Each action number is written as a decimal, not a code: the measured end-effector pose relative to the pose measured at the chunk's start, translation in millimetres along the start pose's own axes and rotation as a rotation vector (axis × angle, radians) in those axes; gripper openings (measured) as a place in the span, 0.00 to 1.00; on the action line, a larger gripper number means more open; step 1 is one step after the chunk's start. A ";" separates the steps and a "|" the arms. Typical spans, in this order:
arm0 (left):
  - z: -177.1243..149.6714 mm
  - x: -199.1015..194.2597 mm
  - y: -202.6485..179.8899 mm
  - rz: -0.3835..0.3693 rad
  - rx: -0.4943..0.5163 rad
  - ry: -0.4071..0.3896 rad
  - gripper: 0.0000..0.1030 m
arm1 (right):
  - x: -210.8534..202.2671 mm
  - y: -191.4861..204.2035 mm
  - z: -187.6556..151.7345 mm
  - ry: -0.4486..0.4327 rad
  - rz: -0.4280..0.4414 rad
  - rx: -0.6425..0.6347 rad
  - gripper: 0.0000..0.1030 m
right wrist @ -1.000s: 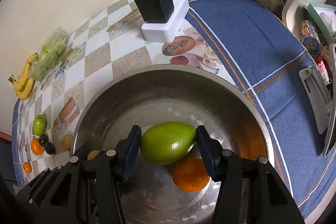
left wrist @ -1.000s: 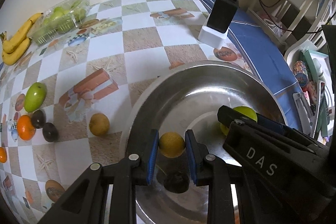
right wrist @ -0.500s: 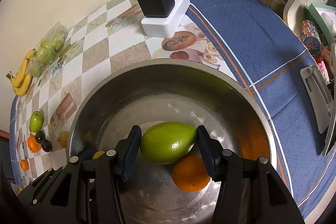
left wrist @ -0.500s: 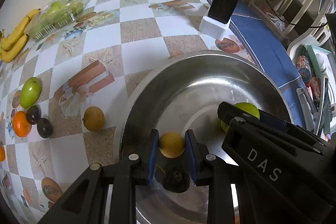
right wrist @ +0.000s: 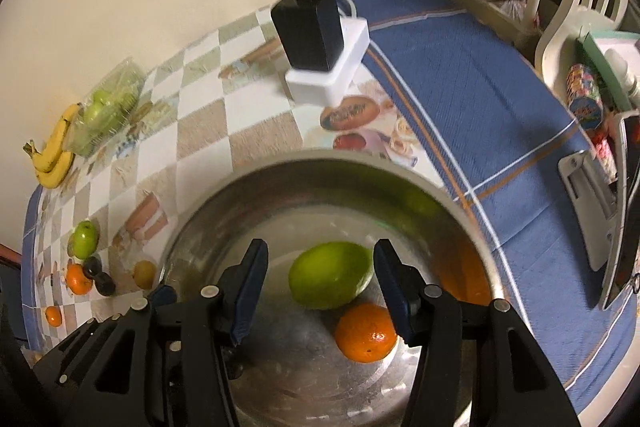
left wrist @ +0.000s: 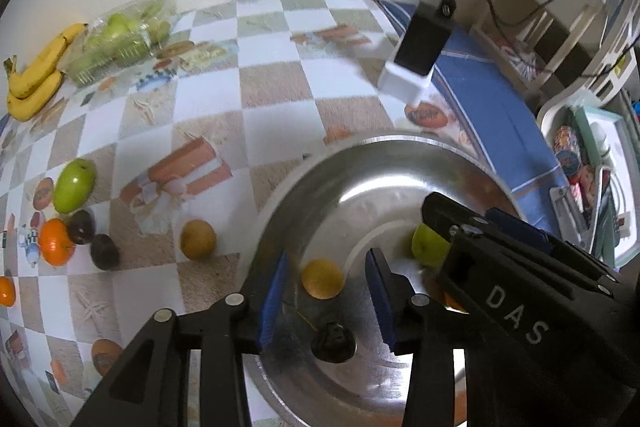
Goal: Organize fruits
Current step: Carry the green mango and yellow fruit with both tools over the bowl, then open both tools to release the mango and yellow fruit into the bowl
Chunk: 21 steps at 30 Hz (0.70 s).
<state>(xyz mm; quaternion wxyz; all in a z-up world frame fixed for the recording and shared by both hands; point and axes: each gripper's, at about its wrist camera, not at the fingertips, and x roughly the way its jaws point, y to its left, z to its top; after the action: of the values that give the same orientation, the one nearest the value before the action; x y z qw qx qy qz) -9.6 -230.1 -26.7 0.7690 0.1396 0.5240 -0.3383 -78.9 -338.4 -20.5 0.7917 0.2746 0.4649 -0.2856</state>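
On the checkered tablecloth (left wrist: 276,99) we count two bananas (left wrist: 36,75), one green apple (left wrist: 74,185), two dark plums (left wrist: 92,237), two oranges (left wrist: 56,247) and a yellow fruit (left wrist: 197,239). A charger (right wrist: 316,35) stands beyond the steel bowl (left wrist: 360,155). Inside the bowl, our left gripper (left wrist: 326,293) is opening around a small yellow fruit (left wrist: 322,278), pads clear of it; our right gripper (right wrist: 320,287) stands apart around the green mango (right wrist: 330,281), without touching, beside an orange (right wrist: 366,333).
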 end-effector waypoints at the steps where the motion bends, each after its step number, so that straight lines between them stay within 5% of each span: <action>1: 1.6 -4.1 2.9 0.002 -0.012 -0.006 0.43 | -3.5 0.4 1.1 -0.010 0.002 0.001 0.55; 21: -2.0 -31.6 120.6 0.200 -0.330 -0.009 0.42 | -4.3 17.6 -4.0 0.022 0.010 -0.037 0.54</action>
<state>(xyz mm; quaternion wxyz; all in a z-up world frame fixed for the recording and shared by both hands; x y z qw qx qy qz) 62.4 -128.8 -15.9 0.8136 0.0615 0.5525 -0.1703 -70.6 -322.7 -15.3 0.7930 0.2651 0.4774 -0.2700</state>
